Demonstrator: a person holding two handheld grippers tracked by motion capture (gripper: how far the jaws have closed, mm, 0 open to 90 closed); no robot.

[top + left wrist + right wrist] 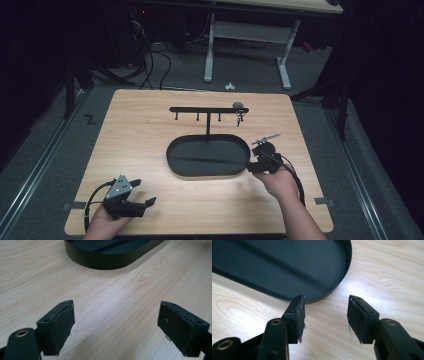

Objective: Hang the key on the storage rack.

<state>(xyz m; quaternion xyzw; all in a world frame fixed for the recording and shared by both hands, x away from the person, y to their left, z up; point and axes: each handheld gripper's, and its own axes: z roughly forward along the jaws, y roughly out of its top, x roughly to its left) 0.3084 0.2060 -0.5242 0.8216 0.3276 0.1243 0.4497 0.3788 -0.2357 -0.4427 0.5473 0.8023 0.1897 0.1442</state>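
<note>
Wooden table (150, 150), light grain, rounded corners, standing on grey floor. Black oval tray (207, 155) at mid-table, low-walled, nothing lying in it; a thin black post rises from its far edge and carries a horizontal hook bar (207, 109) with four small pegs. Small bunch of keys (240, 116) hanging from the peg at the bar's right end, with a grey tag above it. Left tongs (144, 194) near the table's front left corner, well apart from the tray, held low over the wood by the person's left hand (102, 220); jaws spread wide, nothing between them. Right tongs (252, 161) just beside the tray's right end, held by the right hand (279, 181) with the forearm coming up from the front edge; jaws moderately apart, empty, their pads frayed, pointing at the tray rim.
</note>
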